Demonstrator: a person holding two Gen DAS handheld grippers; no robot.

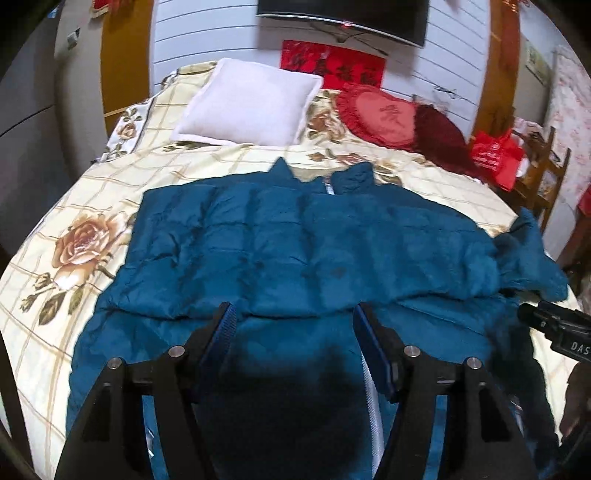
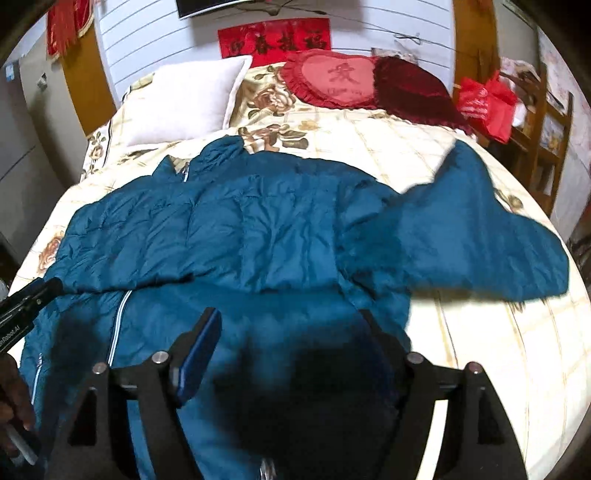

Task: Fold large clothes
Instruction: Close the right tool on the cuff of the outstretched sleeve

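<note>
A large teal puffer jacket point(image 1: 295, 243) lies spread face up on the bed, collar toward the pillows, one sleeve folded across its chest. It also shows in the right wrist view point(image 2: 258, 236), with the other sleeve point(image 2: 472, 229) stretched out to the right. My left gripper point(image 1: 293, 314) is open and empty, just above the jacket's lower part. My right gripper point(image 2: 291, 319) is open and empty over the jacket's lower right part. Each gripper shows at the edge of the other's view: the right one point(image 1: 554, 328), the left one point(image 2: 26, 302).
The bed has a cream floral cover point(image 1: 85, 229). A white pillow point(image 1: 247, 103) and red heart cushions point(image 1: 384, 114) lie at its head. A wooden chair with red bags point(image 1: 517, 158) stands at the right side. A screen hangs on the wall point(image 1: 343, 14).
</note>
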